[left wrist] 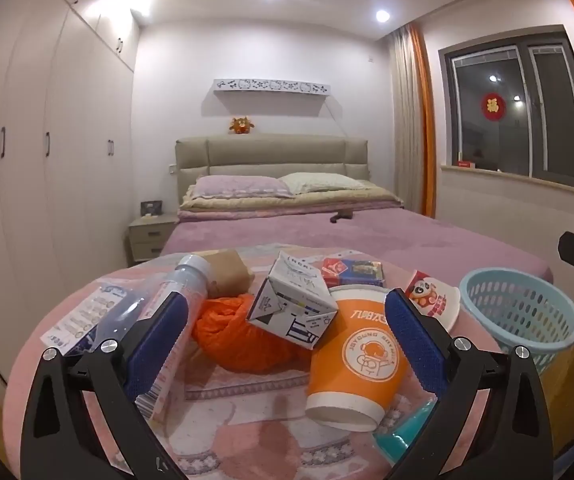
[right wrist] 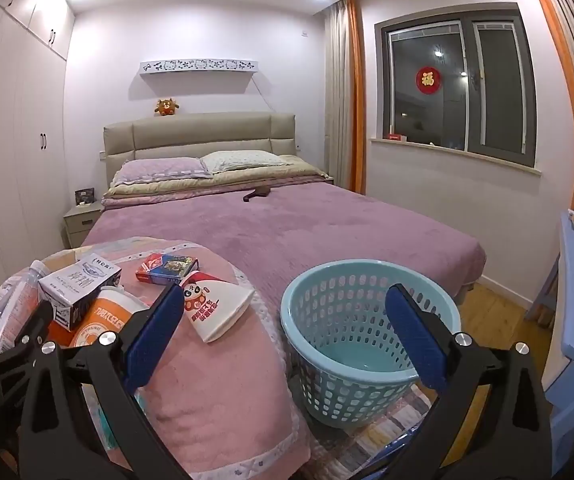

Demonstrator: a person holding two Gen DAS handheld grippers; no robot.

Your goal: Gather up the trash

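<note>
Teal packet (left wrist: 403,428) (contents unreadable) half behind orange cup (left wrist: 357,364).

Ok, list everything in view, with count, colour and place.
paper cup: 1, orange, lying on the pink cloth
carton: 1, white, tilted on the orange bag
orange bag: 1, crumpled, mid-pile
bottle: 1, clear, left of pile
card box: 1, red-blue, behind the pile
panda packet: 1, white-red, near the basket
basket: 1, light blue, empty, right of pile
left gripper: open, blue fingers
right gripper: open, blue fingers
</note>
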